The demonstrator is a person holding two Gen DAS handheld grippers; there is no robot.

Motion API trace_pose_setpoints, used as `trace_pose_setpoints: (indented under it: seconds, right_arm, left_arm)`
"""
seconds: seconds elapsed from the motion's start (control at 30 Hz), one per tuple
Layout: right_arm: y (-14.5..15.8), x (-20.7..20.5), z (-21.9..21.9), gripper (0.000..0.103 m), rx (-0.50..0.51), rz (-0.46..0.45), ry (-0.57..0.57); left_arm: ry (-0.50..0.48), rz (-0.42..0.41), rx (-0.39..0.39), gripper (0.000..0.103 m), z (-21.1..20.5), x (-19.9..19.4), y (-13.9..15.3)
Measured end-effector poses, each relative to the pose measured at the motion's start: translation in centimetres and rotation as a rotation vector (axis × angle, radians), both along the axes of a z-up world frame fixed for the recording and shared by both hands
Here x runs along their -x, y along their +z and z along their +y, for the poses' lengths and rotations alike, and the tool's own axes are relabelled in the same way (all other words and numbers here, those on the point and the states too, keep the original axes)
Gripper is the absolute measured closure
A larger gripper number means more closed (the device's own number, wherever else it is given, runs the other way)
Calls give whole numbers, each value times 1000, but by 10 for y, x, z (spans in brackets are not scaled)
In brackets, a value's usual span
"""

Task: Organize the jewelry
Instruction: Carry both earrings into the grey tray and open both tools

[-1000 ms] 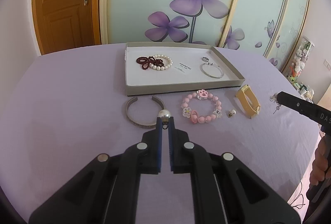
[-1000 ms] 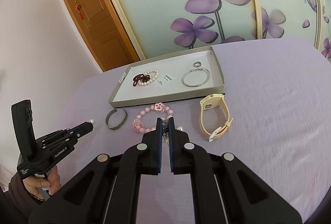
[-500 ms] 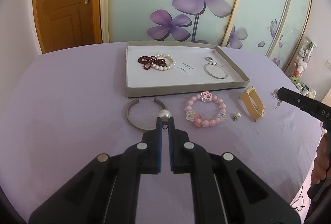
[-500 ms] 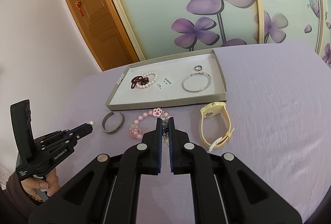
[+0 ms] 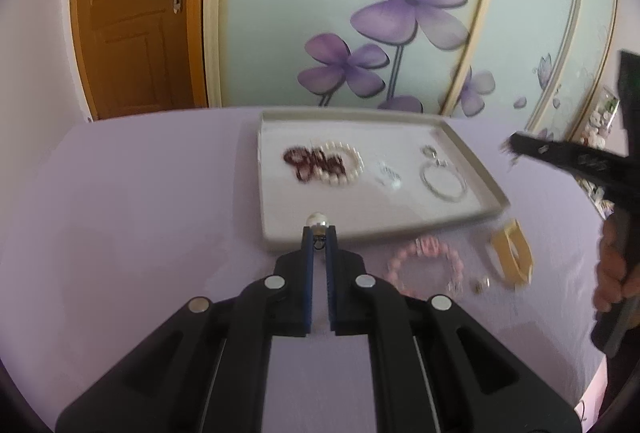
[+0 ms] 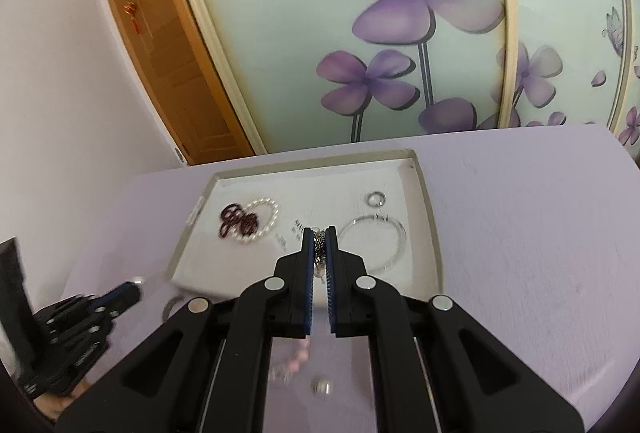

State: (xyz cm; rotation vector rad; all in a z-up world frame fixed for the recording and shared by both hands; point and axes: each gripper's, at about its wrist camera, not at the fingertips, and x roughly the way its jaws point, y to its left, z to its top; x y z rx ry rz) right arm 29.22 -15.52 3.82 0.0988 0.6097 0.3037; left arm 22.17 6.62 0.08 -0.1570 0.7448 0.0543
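Left tongs (image 5: 319, 231) nipped on pearl earring (image 5: 316, 220); right tongs (image 6: 319, 233) clamped on dangly earring (image 6: 319, 249). Risk: slim purchase, either slips before clearing tray (image 5: 476, 153) rim.

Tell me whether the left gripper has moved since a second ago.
Yes. The left gripper, shut on a pearl earring, has advanced toward the tray, its tips now over the near rim.

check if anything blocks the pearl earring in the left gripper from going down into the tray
Nothing visible does. The left gripper holds the pearl earring over the tray near its front wall; the white floor just ahead is bare, and the bead bracelets lie farther back.
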Motion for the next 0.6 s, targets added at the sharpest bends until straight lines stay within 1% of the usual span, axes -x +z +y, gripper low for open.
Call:
trace_pose_setpoints:
  seconds: [0.13, 0.2, 0.27, 0.3, 0.33, 0.37, 0.4, 0.43, 0.5, 0.6]
  right_arm:
    - [-11, -47, 5, 97, -16, 78, -22]
    - [-17, -62, 5, 97, -18, 105, -37]
    - [-23, -74, 4, 95, -16, 134, -53]
    - [-25, -75, 2, 89, -22, 147, -49]
    - [-26, -75, 1, 79, -27, 151, -47]
    - [-26, -75, -1, 73, -27, 145, -50]
    - [-26, -74, -2, 60, -23, 137, -52]
    - [-26, -71, -4, 57, -14, 122, -57]
    - [-24, -69, -6, 57, -3, 109, -57]
    - [-24, -62, -15, 57, -20, 104, -60]
  left_arm:
    - [16, -12, 9, 97, 9, -21, 7]
    - [16, -9, 12, 97, 11, -31, 7]
    - [12, -5, 8, 97, 12, -40, 5]
    - [7, -3, 4, 97, 12, -45, 4]
    - [3, 0, 1, 97, 11, -50, 3]
    - [1, 1, 0, 97, 11, -53, 2]
    - [-2, 2, 2, 97, 11, -57, 1]
    - [-1, 3, 6, 97, 11, -61, 0]
    - [-3, 7, 21, 97, 11, -69, -2]
    - [-7, 22, 36, 97, 7, -81, -7]
